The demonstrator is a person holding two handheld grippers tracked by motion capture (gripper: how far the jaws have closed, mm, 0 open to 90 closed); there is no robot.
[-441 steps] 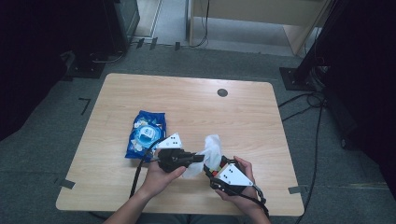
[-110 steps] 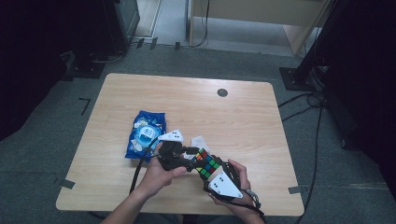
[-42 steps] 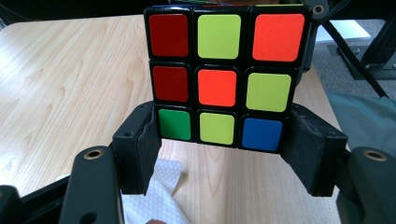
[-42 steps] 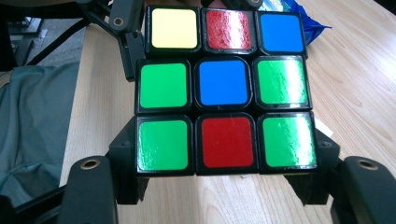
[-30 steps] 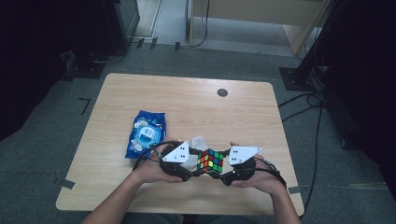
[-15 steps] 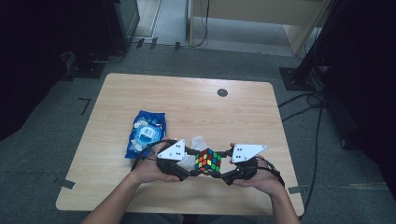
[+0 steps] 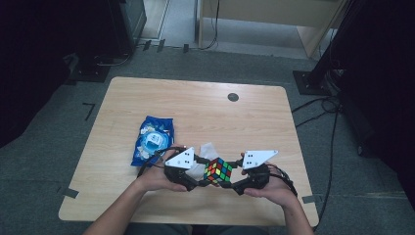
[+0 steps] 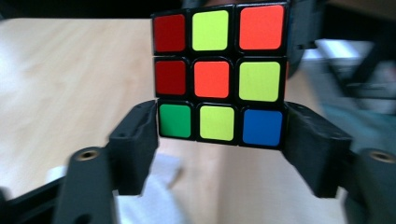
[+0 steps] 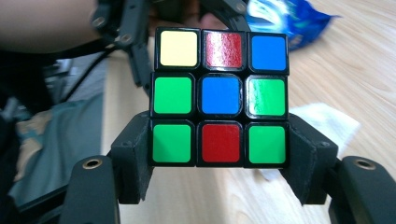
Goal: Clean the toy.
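A scrambled Rubik's cube (image 7: 219,171) hangs just above the table's front part, held between both grippers. My left gripper (image 7: 203,177) comes at it from the left. In the left gripper view its jaws flank the cube's (image 8: 217,77) bottom row, green, yellow and blue. These jaws have just been opening a little, and the pads still lie against the cube's sides. My right gripper (image 7: 234,181) comes from the right. In the right gripper view its jaws clamp the green, red, green bottom row of the cube (image 9: 219,98).
A blue snack packet (image 7: 152,139) lies on the wooden table (image 7: 220,117) left of the hands. A white tissue (image 7: 205,149) lies just behind the cube. A black round cap (image 7: 233,97) sits near the far edge. Cables run across the floor at the right.
Both hands stay where they were. The cube sits slightly more turned between the grippers than a second ago. Much earlier, the grippers held the white tissue.
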